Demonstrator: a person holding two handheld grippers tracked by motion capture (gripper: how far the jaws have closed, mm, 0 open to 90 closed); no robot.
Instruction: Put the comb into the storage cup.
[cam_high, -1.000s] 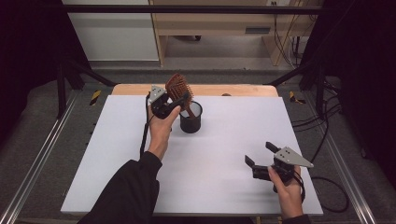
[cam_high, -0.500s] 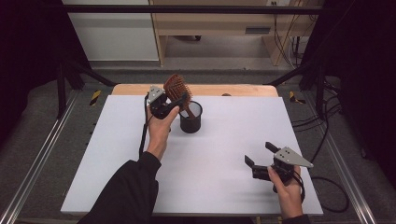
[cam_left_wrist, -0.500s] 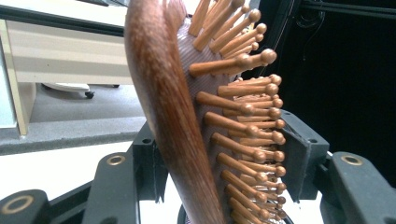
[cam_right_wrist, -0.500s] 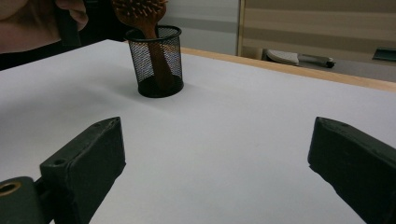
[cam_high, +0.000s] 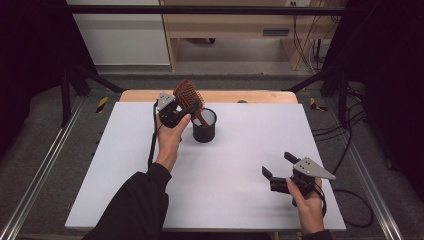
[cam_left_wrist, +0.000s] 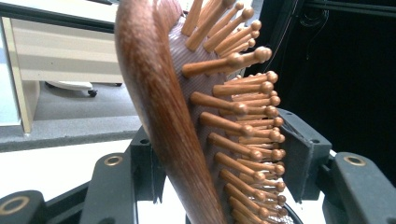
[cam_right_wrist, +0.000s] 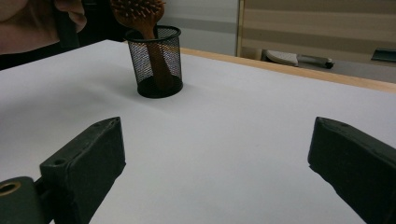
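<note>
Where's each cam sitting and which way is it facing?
High view: above the person's side, looking forward and down on the white table; both forearms, left hand-held gripper, right hand-held gripper.
Left gripper view: between its jaws, facing the wooden hairbrush.
Right gripper view: low, across the table toward the mesh cup; open jaws.
Shared: the hairbrush.

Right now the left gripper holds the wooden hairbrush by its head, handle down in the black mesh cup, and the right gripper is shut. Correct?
Not quite: the right gripper is open, its jaws wide apart in the right gripper view. The left gripper does hold the hairbrush by its head, handle in the mesh cup.
</note>
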